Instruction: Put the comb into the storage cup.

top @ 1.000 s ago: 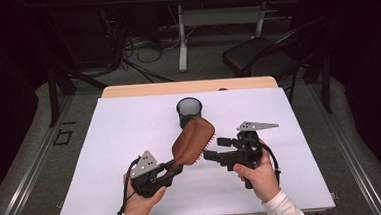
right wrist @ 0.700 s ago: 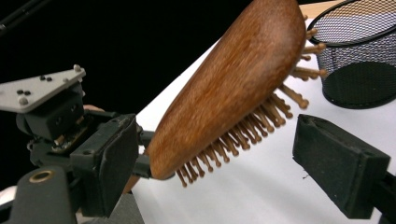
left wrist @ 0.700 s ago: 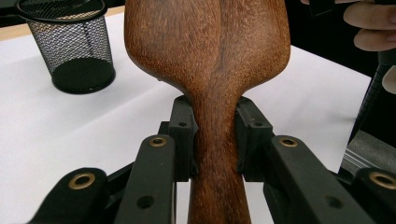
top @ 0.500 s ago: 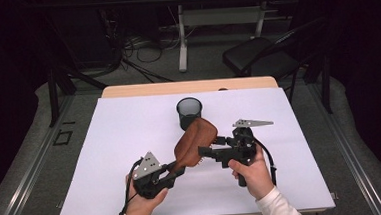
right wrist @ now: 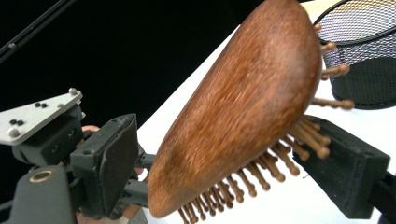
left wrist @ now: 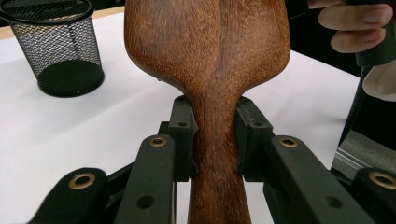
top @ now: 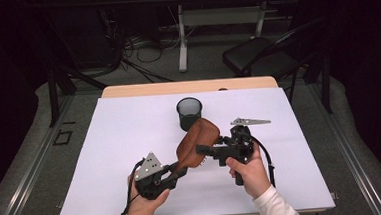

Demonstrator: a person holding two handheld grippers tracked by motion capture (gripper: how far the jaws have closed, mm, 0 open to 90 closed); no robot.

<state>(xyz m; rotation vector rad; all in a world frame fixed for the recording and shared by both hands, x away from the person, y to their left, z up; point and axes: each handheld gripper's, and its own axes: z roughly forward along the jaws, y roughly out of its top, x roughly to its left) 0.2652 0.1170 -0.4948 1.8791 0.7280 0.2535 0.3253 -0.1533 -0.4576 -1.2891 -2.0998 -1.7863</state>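
A wooden hairbrush (top: pixel 196 142) is held tilted above the white table sheet (top: pixel 130 141), head up toward the back. My left gripper (top: pixel 181 167) is shut on its handle; in the left gripper view the left gripper (left wrist: pixel 215 140) clamps the narrow neck of the hairbrush (left wrist: pixel 210 46) from both sides. My right gripper (top: pixel 201 149) reaches in from the right. In the right gripper view the right gripper (right wrist: pixel 229 165) straddles the head of the hairbrush (right wrist: pixel 243 107), jaws open: one pad faces the smooth back with a small gap, the other sits at the bristle tips.
A black mesh cup (top: pixel 189 112) stands upright just behind the brush, also seen as the mesh cup (left wrist: pixel 60 51) at upper left. The table's wooden far edge (top: pixel 187 86) lies beyond it. A dark chair (top: pixel 260 58) and cables are on the floor behind.
The right gripper has edged slightly left, closer around the brush head. The left gripper and the brush handle have stayed where they were.
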